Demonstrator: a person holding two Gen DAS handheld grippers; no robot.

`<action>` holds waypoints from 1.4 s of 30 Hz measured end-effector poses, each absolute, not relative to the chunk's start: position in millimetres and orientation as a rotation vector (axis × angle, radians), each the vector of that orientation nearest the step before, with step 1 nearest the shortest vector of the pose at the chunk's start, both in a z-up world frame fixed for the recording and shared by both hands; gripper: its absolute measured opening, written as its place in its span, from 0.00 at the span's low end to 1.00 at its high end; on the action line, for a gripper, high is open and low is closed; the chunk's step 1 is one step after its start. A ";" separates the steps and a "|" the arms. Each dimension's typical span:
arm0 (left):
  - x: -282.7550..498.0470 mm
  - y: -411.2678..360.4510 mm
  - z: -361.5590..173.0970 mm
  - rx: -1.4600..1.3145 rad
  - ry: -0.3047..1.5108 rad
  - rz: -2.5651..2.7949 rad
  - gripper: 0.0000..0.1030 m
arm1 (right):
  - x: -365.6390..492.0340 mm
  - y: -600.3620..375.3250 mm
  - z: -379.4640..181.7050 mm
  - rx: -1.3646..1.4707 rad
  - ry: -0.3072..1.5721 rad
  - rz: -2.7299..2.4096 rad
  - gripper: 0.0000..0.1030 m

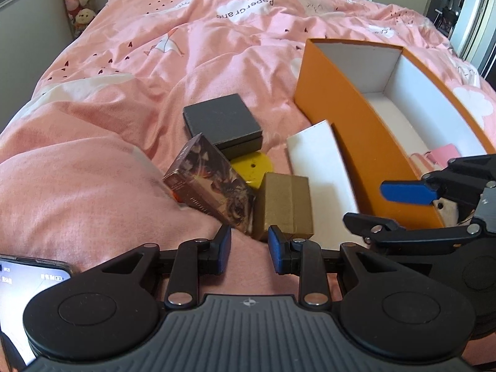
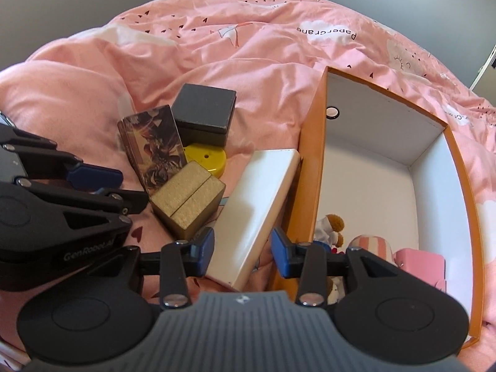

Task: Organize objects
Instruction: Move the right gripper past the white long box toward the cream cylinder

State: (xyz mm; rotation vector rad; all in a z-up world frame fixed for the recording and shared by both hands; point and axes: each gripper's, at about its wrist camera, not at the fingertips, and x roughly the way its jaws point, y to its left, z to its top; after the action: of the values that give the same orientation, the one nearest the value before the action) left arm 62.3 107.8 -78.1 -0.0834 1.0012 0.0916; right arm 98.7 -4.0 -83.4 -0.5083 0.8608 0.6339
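Taking the orange box (image 2: 313, 161) on the bed as landmark, the white flat box (image 2: 257, 214) leans against its outer long wall, just outside it, its long axis running alongside that wall from the near end toward the far one. The right tool (image 2: 242, 255) hangs directly over the white box's near end, jaws spread to either side of it and pinching nothing; the pads look apart from its faces, so it seems the next thing to be taken. The left tool (image 1: 249, 252) is also spread and empty, farther from the orange box, nearest the gold box (image 1: 283, 206), which touches the patterned carton (image 1: 210, 183).
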 end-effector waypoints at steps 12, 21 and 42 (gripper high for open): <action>58.9 116.7 -73.5 -0.111 0.991 0.105 0.26 | 97.0 9.0 -90.1 -0.533 0.899 0.626 0.52; 65.0 111.0 -73.3 -0.069 0.987 0.134 0.27 | 93.2 27.0 -103.5 -0.659 0.872 0.607 0.60; 66.2 116.4 -71.1 -0.067 0.962 0.165 0.32 | 102.7 17.6 -97.3 -0.472 0.904 0.718 0.59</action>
State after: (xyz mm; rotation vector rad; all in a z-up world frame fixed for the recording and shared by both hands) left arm 66.2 116.4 -71.1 -0.0671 0.9622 0.1649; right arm 102.7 17.6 -97.3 -0.4725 0.9039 0.7182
